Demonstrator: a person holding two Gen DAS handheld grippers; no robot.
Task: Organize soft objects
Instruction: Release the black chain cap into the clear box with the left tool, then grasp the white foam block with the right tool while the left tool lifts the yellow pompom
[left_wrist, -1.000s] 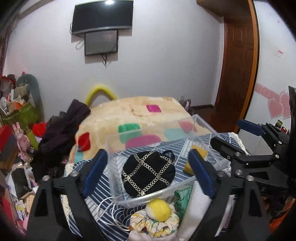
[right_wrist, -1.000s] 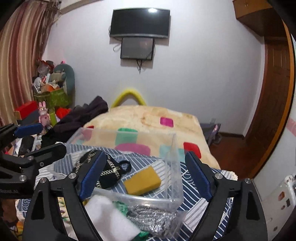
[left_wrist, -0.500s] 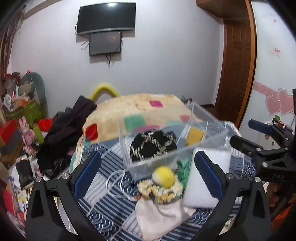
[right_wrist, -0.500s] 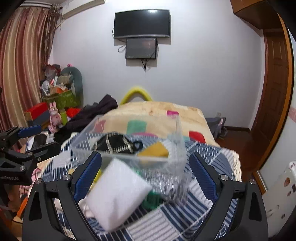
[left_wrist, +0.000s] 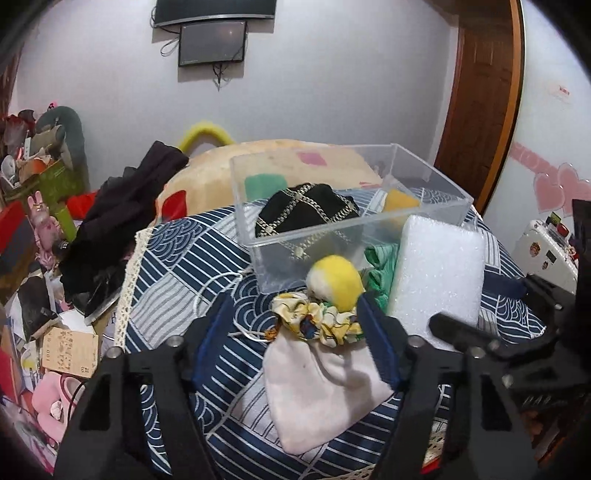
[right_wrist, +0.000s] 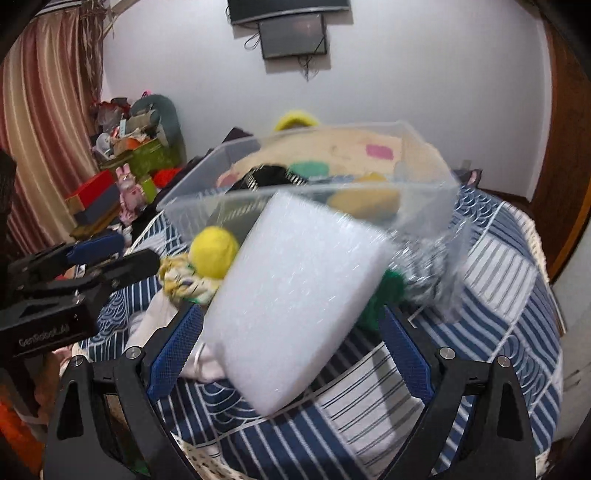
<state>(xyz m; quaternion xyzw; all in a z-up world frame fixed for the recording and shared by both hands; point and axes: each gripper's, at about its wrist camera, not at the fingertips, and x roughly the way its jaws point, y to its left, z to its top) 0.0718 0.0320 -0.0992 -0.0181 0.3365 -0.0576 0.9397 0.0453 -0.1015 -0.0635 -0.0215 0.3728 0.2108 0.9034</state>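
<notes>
Left wrist view:
Surface: blue patterned cloth (left_wrist: 177, 280) is covering the table, bearing clear box (left_wrist: 347, 218).
Left gripper (left_wrist: 295, 338): jaws standing apart over white pouch (left_wrist: 317, 384).

Right wrist view:
Room: screen (right_wrist: 293, 35) is hanging on the wall.
Right gripper (right_wrist: 291, 350): jaws gaping around white foam block (right_wrist: 295, 291).

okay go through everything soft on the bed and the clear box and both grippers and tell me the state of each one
Clear box: upright, open top, no lid.
Black pouch: inside the box.
Yellow sponge: inside the box.
White foam block: outside the box.
Yellow ball: outside, on the floral scrunchie.
Grey drawstring bag: lying flat, outside.
Green cloth: crumpled, outside.
Left gripper: open, empty.
Right gripper: open, around the foam block.
</notes>
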